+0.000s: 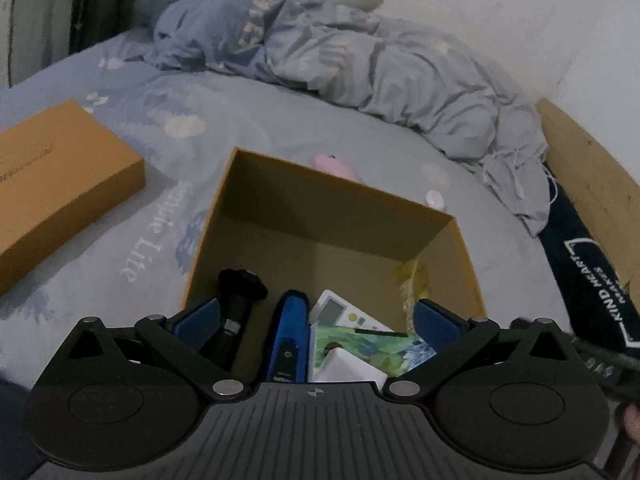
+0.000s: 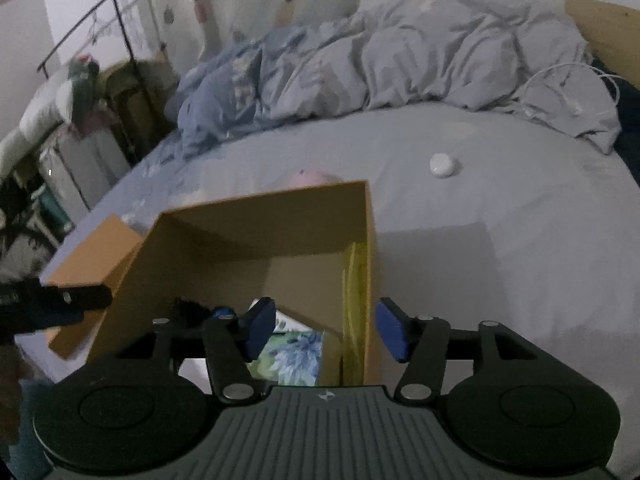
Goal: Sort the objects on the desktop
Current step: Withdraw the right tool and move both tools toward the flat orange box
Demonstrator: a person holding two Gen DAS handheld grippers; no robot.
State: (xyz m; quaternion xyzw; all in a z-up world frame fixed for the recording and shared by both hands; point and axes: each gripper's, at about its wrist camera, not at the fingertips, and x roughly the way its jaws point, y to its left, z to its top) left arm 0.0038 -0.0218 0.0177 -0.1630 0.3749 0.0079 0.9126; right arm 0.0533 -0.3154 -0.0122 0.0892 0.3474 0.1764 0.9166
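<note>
An open cardboard box point(image 1: 340, 184) point(image 2: 260, 204) stands on the bed. Inside lie a black torch-like item point(image 1: 236, 312), a blue tool point(image 1: 290, 336), a white device with a screen point(image 1: 340, 312), a floral card point(image 1: 368, 348) point(image 2: 296, 352), a white block point(image 1: 348, 368) and a yellow item point(image 1: 412, 280) point(image 2: 354, 300) against the right wall. My left gripper point(image 1: 316, 320) hangs open over the box's near side, holding nothing. My right gripper point(image 2: 326, 328) is open above the box's right wall, with nothing pinched. A pink object point(image 1: 336, 164) point(image 2: 312, 178) and a white round object point(image 1: 435, 199) point(image 2: 442, 165) lie beyond the box.
The box's lid point(image 1: 60, 180) point(image 2: 92, 256) lies to the left on the sheet. A crumpled grey-blue duvet point(image 1: 360, 60) point(image 2: 400, 60) is piled at the far side. A wooden bed frame point(image 1: 592, 168) and a dark printed cloth point(image 1: 592, 280) run along the right. A clothes rail point(image 2: 100, 40) stands beyond the bed.
</note>
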